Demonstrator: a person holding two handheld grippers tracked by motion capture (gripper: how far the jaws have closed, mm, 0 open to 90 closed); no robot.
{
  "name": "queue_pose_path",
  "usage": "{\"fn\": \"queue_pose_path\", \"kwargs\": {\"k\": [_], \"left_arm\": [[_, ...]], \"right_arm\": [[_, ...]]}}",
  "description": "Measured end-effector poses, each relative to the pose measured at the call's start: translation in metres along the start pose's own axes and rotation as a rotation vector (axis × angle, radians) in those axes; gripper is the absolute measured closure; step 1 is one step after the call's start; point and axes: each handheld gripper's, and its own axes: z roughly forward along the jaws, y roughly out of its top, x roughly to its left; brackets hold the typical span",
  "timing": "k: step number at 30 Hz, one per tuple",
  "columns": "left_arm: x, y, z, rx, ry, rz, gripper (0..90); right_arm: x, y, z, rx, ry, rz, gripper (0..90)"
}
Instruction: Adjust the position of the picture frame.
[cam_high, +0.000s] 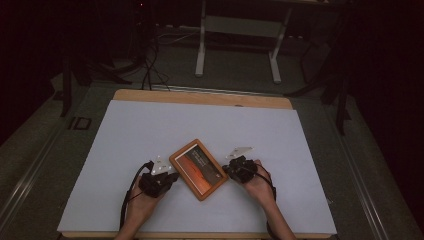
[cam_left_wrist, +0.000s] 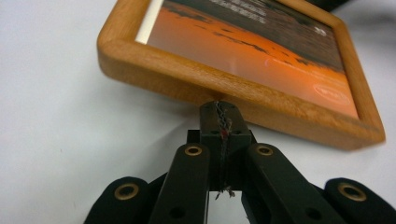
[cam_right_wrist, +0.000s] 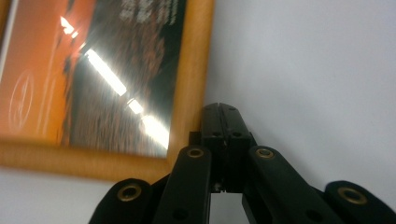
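Note:
A wooden picture frame (cam_high: 198, 169) holding an orange and dark print lies at the front middle of the white sheet, turned diagonally. My left gripper (cam_high: 169, 176) sits at its left long edge. In the left gripper view its jaws are shut, and the tips (cam_left_wrist: 221, 108) touch the frame's wooden side (cam_left_wrist: 243, 103), which looks slightly raised off the sheet. My right gripper (cam_high: 229, 170) is at the frame's right edge. Its shut tips (cam_right_wrist: 221, 109) rest beside the wooden rim (cam_right_wrist: 194, 79), with nothing between them.
The white sheet (cam_high: 150, 130) covers a wooden table (cam_high: 200, 96). Dark floor, cables (cam_high: 150, 65) and a white stand (cam_high: 237, 40) lie beyond the table's far edge. Both hands enter from the front edge.

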Motion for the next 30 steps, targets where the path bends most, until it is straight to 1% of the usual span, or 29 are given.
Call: {"fn": "queue_pose_path", "kwargs": {"k": [2,4,5,6,8,10,12,15,16,20,22,25,27,30], "left_arm": [[0.002,0.003,0.004,0.004,0.002,-0.002,90.0],[0.004,0.006,0.01,0.011,0.0,0.006,90.0],[0.004,0.006,0.01,0.011,0.0,0.006,90.0],[0.006,0.007,0.016,0.013,-0.008,0.0,90.0],[0.007,0.008,0.02,0.015,-0.006,-0.001,90.0],[0.009,0.01,0.022,0.015,-0.011,-0.013,90.0],[0.01,0.011,0.022,0.005,0.001,-0.025,90.0],[0.014,0.013,0.02,-0.023,0.009,-0.055,90.0],[0.015,0.014,0.02,-0.019,0.012,-0.06,90.0],[0.018,0.018,0.021,-0.002,0.023,-0.041,90.0],[0.02,0.019,0.021,0.003,0.029,-0.04,90.0],[0.023,0.022,0.022,0.014,0.044,-0.036,90.0],[0.024,0.024,0.024,0.02,0.042,-0.024,90.0],[0.022,0.027,0.028,0.036,0.029,0.008,90.0]], "right_arm": [[0.003,-0.006,-0.007,-0.006,-0.002,-0.002,90.0],[0.008,-0.011,-0.014,-0.011,0.001,0.001,90.0],[0.008,-0.011,-0.014,-0.011,0.001,0.001,90.0],[0.01,-0.013,-0.017,-0.015,0.001,-0.006,90.0],[0.014,-0.018,-0.023,-0.014,0.011,-0.017,90.0],[0.014,-0.02,-0.023,-0.024,0.013,-0.017,90.0],[0.011,-0.021,-0.021,-0.033,0.006,-0.006,90.0],[0.007,-0.02,-0.015,-0.038,0.008,0.023,90.0],[0.005,-0.02,-0.014,-0.044,0.013,0.032,90.0],[0.005,-0.021,-0.015,-0.051,0.038,0.033,90.0],[0.009,-0.023,-0.017,-0.058,0.071,0.026,90.0],[0.015,-0.024,-0.017,-0.064,0.093,0.017,90.0],[0.02,-0.024,-0.018,-0.067,0.101,0.003,90.0],[0.027,-0.025,-0.024,-0.077,0.127,-0.008,90.0]]}}
